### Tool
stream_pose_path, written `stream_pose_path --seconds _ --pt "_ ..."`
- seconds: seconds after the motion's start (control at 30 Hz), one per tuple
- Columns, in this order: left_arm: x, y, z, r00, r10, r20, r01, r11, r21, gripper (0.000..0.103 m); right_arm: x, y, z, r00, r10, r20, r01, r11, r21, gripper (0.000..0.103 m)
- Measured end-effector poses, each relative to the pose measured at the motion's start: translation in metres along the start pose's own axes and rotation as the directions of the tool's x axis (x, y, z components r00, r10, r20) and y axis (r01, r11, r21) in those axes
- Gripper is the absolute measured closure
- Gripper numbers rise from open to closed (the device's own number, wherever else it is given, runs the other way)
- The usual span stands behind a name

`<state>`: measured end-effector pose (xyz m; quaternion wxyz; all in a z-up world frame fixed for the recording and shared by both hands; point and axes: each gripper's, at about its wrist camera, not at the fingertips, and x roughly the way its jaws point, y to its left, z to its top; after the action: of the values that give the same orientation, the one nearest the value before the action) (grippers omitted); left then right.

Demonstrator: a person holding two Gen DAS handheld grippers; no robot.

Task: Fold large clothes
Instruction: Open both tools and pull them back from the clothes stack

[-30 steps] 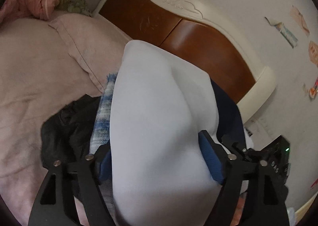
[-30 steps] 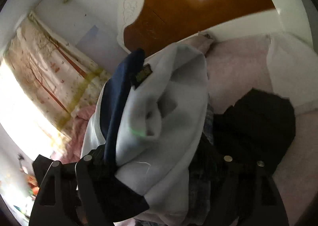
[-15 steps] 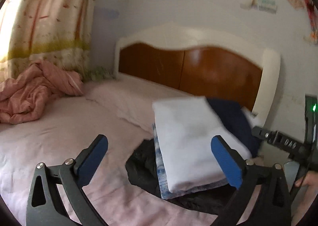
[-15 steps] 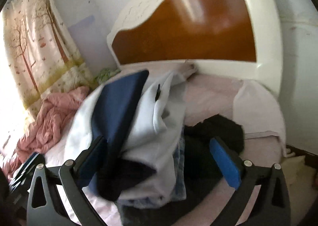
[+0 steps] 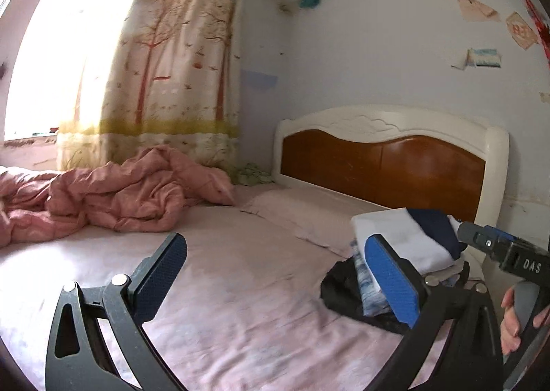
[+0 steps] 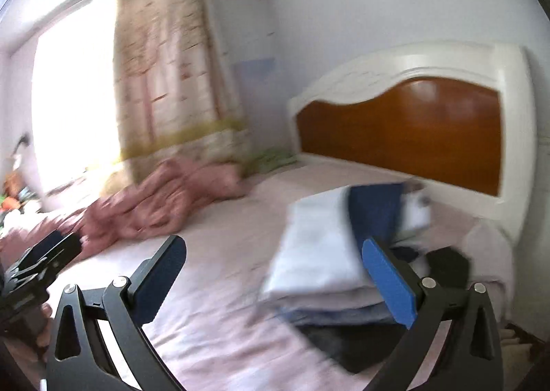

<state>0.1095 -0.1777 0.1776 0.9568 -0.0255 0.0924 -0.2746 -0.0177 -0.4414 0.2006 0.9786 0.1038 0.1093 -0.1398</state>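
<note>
Folded clothes [image 5: 402, 246] stacked (near headboard [image 5: 385, 164]), beyond both empty jaws

- Left gripper [image 5: 275, 274] is showing black arms, silver screws, blue textured pads.
- Right gripper [image 6: 275, 274] is looking identical; white "DAS" lettering is marking its body.

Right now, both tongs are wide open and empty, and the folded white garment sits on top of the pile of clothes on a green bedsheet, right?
Not quite: the bedsheet is pale pink, not green, as the left wrist view shows. The rest holds: the left tongs and right tongs are wide open and empty, and the folded white garment tops the pile of clothes.
</note>
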Motion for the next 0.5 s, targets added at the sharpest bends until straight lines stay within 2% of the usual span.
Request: stream_pose_path --seconds 0.07,0.17,0.23,0.33,0.5 --pt "-0.005 0.014 -0.013 1.0 0.023 0.001 -0.023 1.0 -0.018 0.0 -0.005 0.02 -0.013 1.0 0.013 0.014 -0.013 1.0 -0.022 0.0" --pt "-0.004 0.031 -0.039 0.994 0.112 0.003 -0.112 0.993 -0.028 0.0 -0.002 0.039 -0.04 1.0 -0.004 0.001 0.004 0.995 -0.097 0.0" --pt "0.001 0.037 -0.055 0.993 0.115 -0.015 -0.115 0.993 -0.016 0.0 0.007 0.046 -0.06 0.999 -0.034 -0.02 0.031 0.991 -0.127 0.0" --pt "0.011 0.04 -0.079 0.991 0.128 -0.041 -0.127 0.992 0.021 0.0 0.016 0.05 -0.091 0.997 -0.071 0.009 0.072 0.987 -0.143 0.0" --pt "0.03 0.041 -0.112 0.991 0.119 -0.062 -0.116 0.992 0.041 0.0 0.037 0.047 -0.124 0.997 -0.079 0.001 0.078 0.983 -0.166 0.0"
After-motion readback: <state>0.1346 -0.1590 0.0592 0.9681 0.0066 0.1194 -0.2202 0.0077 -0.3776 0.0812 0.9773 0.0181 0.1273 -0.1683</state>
